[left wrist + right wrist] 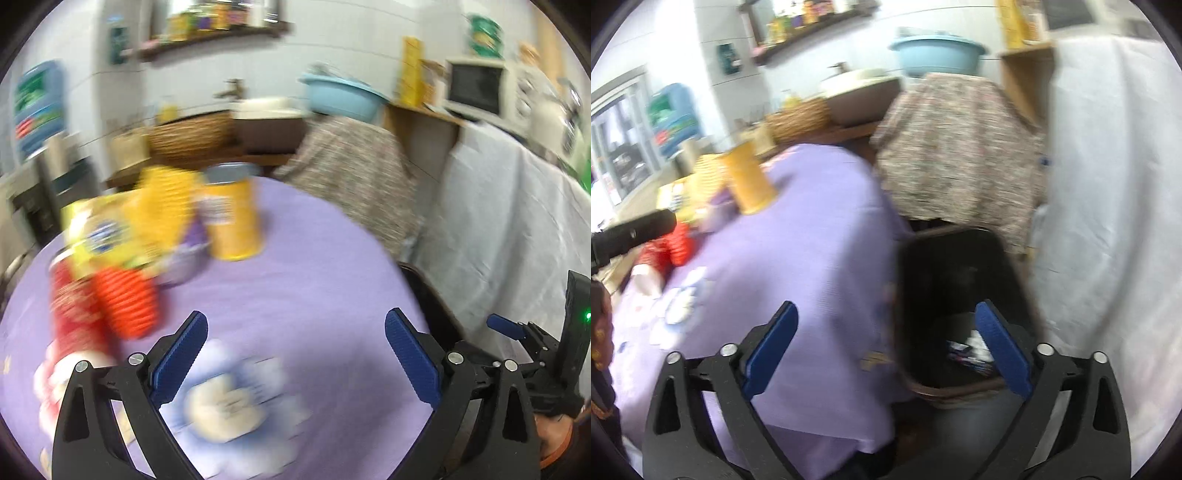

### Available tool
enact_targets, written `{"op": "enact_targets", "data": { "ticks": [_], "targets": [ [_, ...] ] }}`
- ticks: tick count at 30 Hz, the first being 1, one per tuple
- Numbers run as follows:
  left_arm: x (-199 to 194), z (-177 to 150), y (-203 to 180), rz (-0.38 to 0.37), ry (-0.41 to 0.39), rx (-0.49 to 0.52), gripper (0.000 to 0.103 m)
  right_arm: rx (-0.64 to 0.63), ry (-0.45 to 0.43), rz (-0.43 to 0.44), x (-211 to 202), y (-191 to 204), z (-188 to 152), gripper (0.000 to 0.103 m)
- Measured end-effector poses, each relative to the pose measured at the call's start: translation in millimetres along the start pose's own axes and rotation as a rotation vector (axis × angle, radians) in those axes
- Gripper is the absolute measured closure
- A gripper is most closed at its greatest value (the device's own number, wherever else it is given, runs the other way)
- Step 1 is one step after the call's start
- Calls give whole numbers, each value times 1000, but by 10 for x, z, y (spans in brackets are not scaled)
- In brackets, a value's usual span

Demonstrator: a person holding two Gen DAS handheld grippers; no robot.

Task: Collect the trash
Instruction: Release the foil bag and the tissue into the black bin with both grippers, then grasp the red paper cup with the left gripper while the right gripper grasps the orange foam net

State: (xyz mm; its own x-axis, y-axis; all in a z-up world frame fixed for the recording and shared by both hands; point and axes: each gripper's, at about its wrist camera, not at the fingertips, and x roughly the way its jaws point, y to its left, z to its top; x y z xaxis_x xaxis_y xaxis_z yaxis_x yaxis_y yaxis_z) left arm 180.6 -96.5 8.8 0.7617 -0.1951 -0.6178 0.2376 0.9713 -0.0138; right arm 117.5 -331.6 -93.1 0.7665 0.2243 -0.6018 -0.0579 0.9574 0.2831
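Left gripper (295,365) hung jaws apart, empty, directly over a blurred white-and-blue wrapper (229,402) at the table (314,266) near edge, long axis unclear. Right gripper (886,365), also apart and empty, straddled the table's right edge, bin (956,280) just beyond. Left was nearer.

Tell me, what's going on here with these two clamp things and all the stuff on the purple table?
A person is clearing trash with a handheld gripper in each hand. The left gripper is open and empty above the purple table, over a blurry white wrapper, with snack cans and packets further back. The right gripper is also open and empty, over the dark bin beside the table, which already has some litter in it.
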Motion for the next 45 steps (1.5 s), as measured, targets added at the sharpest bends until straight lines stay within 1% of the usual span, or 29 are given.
{"op": "enact_targets", "data": {
  "ticks": [2,4,5,9,10,13,15,16,17,20,22,23,26,28,30,31,32,34,36,37,38,41,45],
  "targets": [
    [-148,-96,239,48,-18,-50,7,-22,17,78,55,235,69,6],
    [-287,-181,526,118,-32,-105,7,-75,34,145,114,530,143,6],
    [-354,-229,654,157,-38,-128,7,-98,38,171,130,654,162,6],
    [-524,-377,1094,255,-45,-216,7,-219,57,271,215,1280,240,6],
    [-548,-402,1197,271,-44,-235,7,-249,61,299,254,1445,282,6],
    [-616,-508,1534,323,-32,-301,7,-311,63,336,352,1796,364,6],
    [-636,-568,1687,338,-26,-344,7,-331,83,369,447,2038,404,6],
    [-723,-697,1786,342,-27,-353,7,-333,103,384,545,2153,450,6],
    [-729,-717,1838,348,-24,-364,7,-338,116,392,596,2214,472,6],
    [-772,-784,1972,346,-19,-381,7,-345,155,392,893,2491,571,6],
    [-790,-792,2018,335,-21,-385,7,-326,192,412,1095,2659,630,6],
    [-792,-785,2045,329,-20,-384,7,-327,200,409,1194,2747,640,11],
    [-822,-833,2098,318,-12,-391,7,-358,199,359,1423,2866,697,22],
    [-841,-863,2159,310,-12,-410,7,-330,220,368,1565,2892,738,28],
    [-842,-887,2203,301,-10,-428,7,-323,229,368,1631,2921,745,31],
    [-837,-906,2217,294,-7,-435,7,-327,229,361,1653,2927,741,35],
    [-826,-922,2229,287,-3,-442,7,-330,232,356,1674,2939,732,45],
    [-796,-934,2245,272,7,-452,7,-330,247,369,1696,2952,717,58],
    [-765,-926,2243,250,13,-457,7,-353,242,379,1656,2977,685,63],
    [-751,-913,2236,240,15,-456,7,-367,234,376,1630,2987,672,69],
    [-732,-884,2235,226,17,-452,7,-385,221,366,1582,2989,653,73],
    [-695,-779,2223,193,17,-434,7,-413,182,357,1424,2955,627,76],
    [-590,-526,2229,126,27,-411,6,-413,147,365,1196,2844,628,77]
  ]
}}
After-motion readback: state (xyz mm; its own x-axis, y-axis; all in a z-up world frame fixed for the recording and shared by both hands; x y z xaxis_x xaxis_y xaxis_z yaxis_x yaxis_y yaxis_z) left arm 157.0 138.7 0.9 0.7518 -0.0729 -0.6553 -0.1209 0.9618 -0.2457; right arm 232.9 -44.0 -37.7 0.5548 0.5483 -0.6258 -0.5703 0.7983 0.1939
